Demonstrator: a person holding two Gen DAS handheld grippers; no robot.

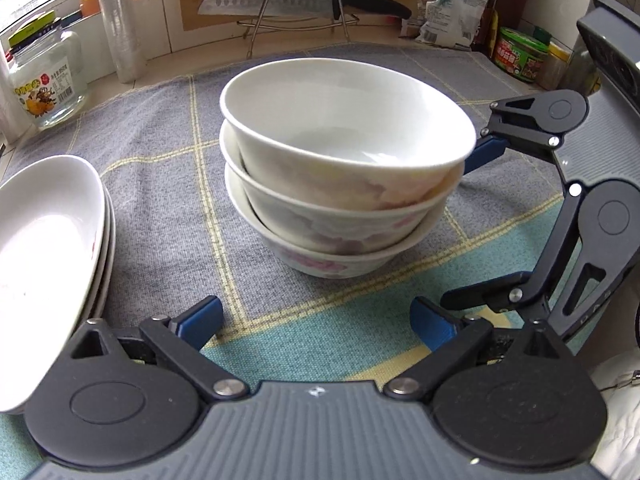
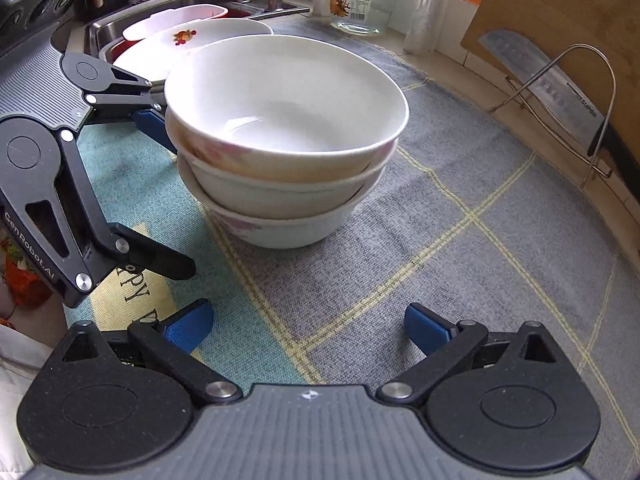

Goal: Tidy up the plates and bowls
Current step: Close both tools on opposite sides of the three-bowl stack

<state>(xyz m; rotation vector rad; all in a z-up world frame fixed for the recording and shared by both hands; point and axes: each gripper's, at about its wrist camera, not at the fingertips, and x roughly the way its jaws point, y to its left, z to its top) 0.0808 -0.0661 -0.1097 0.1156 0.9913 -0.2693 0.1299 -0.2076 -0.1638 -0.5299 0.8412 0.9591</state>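
- White bowls (image 1: 340, 184) stand nested three high in the middle of the grey checked mat (image 1: 160, 152); the top one sits tilted, not fully seated.
- Plates (image 1: 52, 248) lie stacked at the mat's left edge, beside the sink (image 2: 100, 28).
- Left gripper (image 1: 316, 320) has its jaws spread apart and holds nothing, short of the bowls.
- Right gripper (image 2: 308, 324) is likewise spread and empty, near the stack's other side.
- Sorting looks nearly finished; levelling the top bowl seems all that remains.
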